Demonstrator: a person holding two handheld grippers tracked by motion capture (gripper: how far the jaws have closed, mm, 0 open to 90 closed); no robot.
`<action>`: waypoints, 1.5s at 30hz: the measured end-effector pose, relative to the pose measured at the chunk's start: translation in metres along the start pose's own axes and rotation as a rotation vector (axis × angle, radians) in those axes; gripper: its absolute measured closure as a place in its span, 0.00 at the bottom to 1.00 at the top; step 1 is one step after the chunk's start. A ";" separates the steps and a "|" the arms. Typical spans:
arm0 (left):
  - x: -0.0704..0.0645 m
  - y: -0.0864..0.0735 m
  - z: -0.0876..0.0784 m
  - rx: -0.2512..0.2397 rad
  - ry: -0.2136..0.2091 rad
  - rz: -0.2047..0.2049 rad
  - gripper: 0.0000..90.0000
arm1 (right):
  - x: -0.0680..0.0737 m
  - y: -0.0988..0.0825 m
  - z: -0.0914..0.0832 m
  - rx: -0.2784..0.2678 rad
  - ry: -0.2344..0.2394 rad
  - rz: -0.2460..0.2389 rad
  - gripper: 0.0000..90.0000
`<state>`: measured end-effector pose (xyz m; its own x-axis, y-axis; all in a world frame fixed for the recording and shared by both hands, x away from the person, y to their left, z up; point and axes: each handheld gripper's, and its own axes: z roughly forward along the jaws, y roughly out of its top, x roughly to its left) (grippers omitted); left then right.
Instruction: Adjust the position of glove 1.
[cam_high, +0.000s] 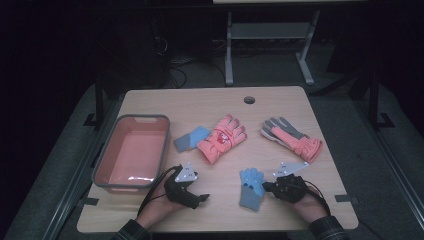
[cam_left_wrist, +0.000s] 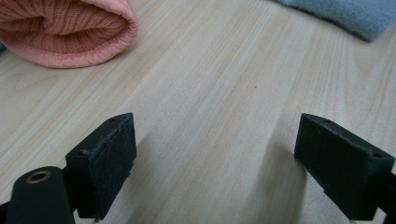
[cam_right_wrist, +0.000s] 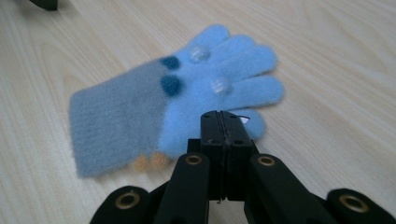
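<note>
Near the table's front edge, the right gripper (cam_right_wrist: 223, 116) is pinching the blue glove (cam_right_wrist: 187, 102) at its edge, jaws pressed together, seemingly on a thin fold. The left gripper (cam_left_wrist: 215, 158) is waiting spread wide over bare wood. Nothing is lying in the pink bin (cam_high: 107, 157) yet; all four gloves are remaining on the table (cam_high: 280, 100).

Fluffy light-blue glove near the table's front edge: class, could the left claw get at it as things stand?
Probably yes: the left claw stands open, and bare wooden tabletop separates it from the fluffy light-blue glove, though the shut right claw sits at the glove's far edge.
</note>
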<state>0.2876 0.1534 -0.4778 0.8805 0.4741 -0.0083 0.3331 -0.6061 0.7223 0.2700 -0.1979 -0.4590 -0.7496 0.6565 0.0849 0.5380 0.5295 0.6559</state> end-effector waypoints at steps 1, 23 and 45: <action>0.000 0.000 0.000 0.000 0.000 0.000 0.14 | 0.000 0.000 0.000 0.000 0.000 0.000 0.99; 0.000 0.001 0.000 0.004 -0.001 0.005 0.13 | -0.011 0.015 0.017 -0.010 -0.011 0.005 0.97; 0.005 0.029 -0.012 0.013 0.009 -0.132 0.67 | -0.035 -0.003 0.013 -0.081 -0.073 0.066 0.40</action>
<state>0.2972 0.1459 -0.4489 0.8259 0.5555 -0.0964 0.4499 -0.5464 0.7065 0.2994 -0.2153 -0.4740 -0.6822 0.7272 0.0769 0.5500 0.4410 0.7092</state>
